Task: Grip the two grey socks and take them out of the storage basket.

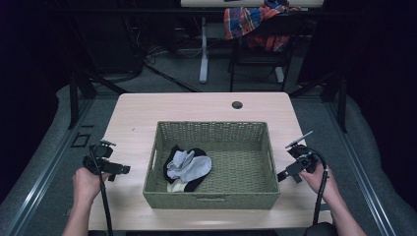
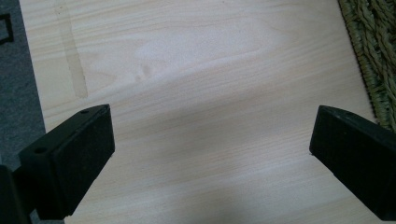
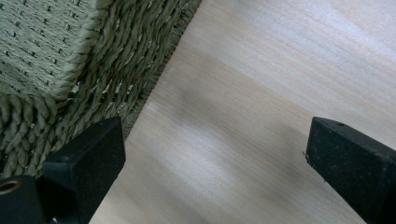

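While both hands wait at the near side of the table point(image 1: 133, 110), neither tool has anything in it: the left gripper point(image 1: 119, 169) hovers just outside the basket's left wall with its jaws spread wide over bare wood, and the right gripper point(image 1: 284, 174) hangs just off the right wall, its jaws equally wide, one of them close by the woven rim. Between them sits the basket point(image 1: 211, 199), a green woven tray with stiff, ropy walls, and inside it, toward the left half of the floor, lies the little heap of socks point(image 1: 188, 166): pale grey ones on top, a black one and a cream one showing beneath. I would judge that bundle to be very light and quite limp, with nothing fragile about it and enough knit texture that it should not slip from rubbery pads. The catch is that it will sag and may drag its neighbours along, since the pieces overlap. The best hold looks like the raised grey fold at the top of the pile, pinched from above, well clear of the basket wall. Farther off, beyond the table, a plaid cloth point(image 1: 253, 22) hangs over a chair.
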The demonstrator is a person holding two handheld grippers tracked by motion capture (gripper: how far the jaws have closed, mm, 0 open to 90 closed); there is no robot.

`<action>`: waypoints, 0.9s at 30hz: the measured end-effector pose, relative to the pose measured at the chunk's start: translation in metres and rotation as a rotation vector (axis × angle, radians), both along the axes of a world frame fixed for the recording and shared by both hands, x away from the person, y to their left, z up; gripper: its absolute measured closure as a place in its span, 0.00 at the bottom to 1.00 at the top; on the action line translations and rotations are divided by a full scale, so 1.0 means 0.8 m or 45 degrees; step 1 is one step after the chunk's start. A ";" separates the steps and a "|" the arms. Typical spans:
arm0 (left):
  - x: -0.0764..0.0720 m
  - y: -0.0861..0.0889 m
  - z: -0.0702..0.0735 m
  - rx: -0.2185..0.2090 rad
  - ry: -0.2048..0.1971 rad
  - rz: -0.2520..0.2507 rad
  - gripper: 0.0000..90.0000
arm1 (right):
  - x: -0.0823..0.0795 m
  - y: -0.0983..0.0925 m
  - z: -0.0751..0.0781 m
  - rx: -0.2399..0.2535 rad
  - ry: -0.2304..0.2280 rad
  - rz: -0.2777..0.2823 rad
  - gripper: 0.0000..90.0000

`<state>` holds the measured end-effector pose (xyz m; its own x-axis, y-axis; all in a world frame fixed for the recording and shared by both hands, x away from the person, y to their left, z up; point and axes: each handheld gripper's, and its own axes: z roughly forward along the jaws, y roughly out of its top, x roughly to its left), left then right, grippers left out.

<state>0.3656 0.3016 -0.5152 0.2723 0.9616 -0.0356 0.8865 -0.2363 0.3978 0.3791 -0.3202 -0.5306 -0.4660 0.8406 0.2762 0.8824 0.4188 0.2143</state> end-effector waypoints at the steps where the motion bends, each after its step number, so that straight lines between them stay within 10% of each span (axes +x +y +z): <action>1: 0.000 0.000 0.000 0.000 0.000 0.000 0.00 | 0.000 0.000 0.000 0.000 0.000 0.000 0.05; 27: -0.004 -0.016 0.029 0.007 -0.046 -0.049 0.00 | 0.000 0.000 0.001 -0.002 -0.004 -0.004 0.05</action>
<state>0.3621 0.2890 -0.4916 0.3100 0.9505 -0.0200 0.8618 -0.2720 0.4281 0.3793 -0.3198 -0.5300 -0.4646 0.8423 0.2734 0.8829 0.4167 0.2167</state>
